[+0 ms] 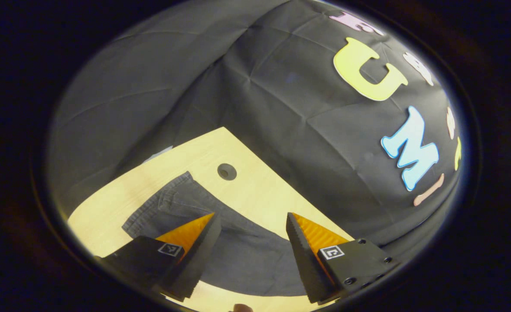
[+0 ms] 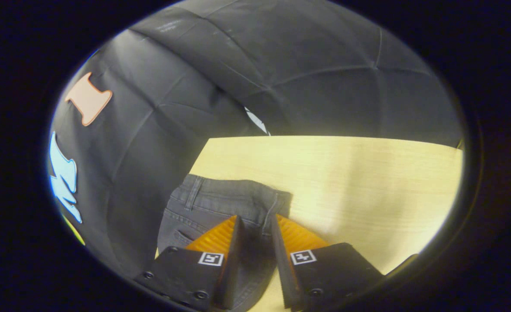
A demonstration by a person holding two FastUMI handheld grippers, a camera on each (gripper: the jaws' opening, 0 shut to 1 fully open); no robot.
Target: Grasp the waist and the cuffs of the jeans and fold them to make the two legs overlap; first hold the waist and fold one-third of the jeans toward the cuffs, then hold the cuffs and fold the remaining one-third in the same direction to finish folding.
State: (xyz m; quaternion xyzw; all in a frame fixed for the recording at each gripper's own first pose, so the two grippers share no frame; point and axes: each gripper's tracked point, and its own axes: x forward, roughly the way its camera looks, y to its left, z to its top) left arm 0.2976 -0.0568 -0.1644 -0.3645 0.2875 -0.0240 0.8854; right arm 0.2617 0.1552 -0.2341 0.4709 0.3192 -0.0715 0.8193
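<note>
Dark grey jeans [image 1: 238,255] lie flat on the light wooden table [image 1: 264,195]. In the left gripper view their waistband end points up-left, and my left gripper [image 1: 251,216] hangs over them, open wide with nothing between its fingers. In the right gripper view the waistband with belt loops [image 2: 233,190] lies just ahead. My right gripper [image 2: 256,219] sits low at the waist's right corner, its jaws drawn to a narrow gap with denim showing in it. I cannot see both fingers pressing on the cloth. The legs and cuffs are hidden.
A round hole [image 1: 226,172] is cut in the tabletop just beyond the waist corner. Black cloth walls stand close behind the table on the far side. Bare wood [image 2: 368,186] stretches right of the jeans in the right gripper view.
</note>
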